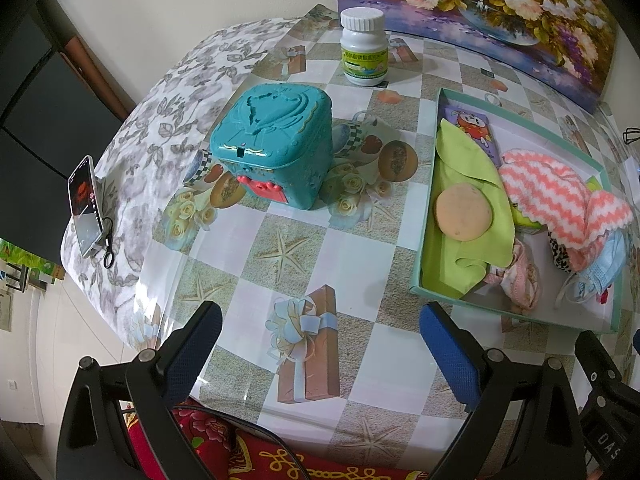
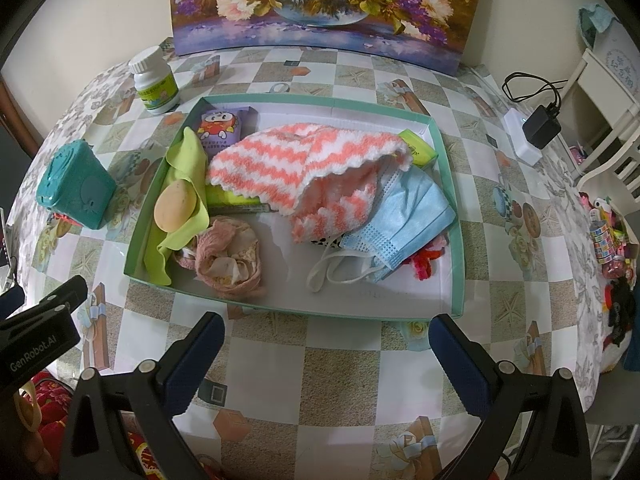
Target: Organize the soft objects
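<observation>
A shallow teal-rimmed box (image 2: 448, 224) (image 1: 424, 236) on the table holds soft things: a pink-and-white knitted cloth (image 2: 304, 160) (image 1: 560, 196), a blue face mask (image 2: 404, 216) (image 1: 608, 272), a lime green cloth (image 2: 180, 184) (image 1: 468, 216) with a round beige sponge (image 2: 175, 206) (image 1: 463, 212) on it, and a crumpled pink fabric piece (image 2: 232, 260) (image 1: 516, 280). My left gripper (image 1: 320, 344) is open and empty, low over the table left of the box. My right gripper (image 2: 326, 352) is open and empty just in front of the box's near rim.
A teal lidded toy box (image 1: 272, 148) (image 2: 76, 190) stands left of the tray. A white pill bottle (image 1: 363, 46) (image 2: 154, 80) and a flower painting (image 2: 320, 4) are at the back. A phone (image 1: 85, 210) leans at the left edge. A charger and cable (image 2: 536, 120) lie right.
</observation>
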Available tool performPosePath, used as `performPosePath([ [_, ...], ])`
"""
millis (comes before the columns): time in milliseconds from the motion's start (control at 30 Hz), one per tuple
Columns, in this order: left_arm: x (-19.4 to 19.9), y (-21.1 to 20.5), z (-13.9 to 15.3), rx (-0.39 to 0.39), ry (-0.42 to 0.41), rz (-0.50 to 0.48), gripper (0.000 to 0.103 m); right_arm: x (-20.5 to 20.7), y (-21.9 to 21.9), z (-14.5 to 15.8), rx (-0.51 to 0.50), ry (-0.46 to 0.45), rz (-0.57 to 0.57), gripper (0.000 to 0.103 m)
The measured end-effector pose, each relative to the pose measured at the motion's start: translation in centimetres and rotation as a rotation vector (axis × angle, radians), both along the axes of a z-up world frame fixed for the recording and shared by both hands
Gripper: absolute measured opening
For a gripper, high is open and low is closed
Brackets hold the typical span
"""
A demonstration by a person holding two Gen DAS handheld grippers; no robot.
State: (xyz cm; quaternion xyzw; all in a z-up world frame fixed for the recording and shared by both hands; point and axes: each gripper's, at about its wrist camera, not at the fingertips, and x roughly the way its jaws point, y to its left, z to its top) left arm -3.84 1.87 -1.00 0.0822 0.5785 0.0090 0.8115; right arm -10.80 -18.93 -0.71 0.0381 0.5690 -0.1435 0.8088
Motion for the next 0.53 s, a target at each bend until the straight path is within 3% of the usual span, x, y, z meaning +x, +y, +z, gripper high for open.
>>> performPosePath([
  [533, 0.10, -0.30, 0.25, 0.002, -0.002, -0.025, 0.099, -0.21, -0.40, -0.12, 0.011, -0.001, -0.017, 0.103],
])
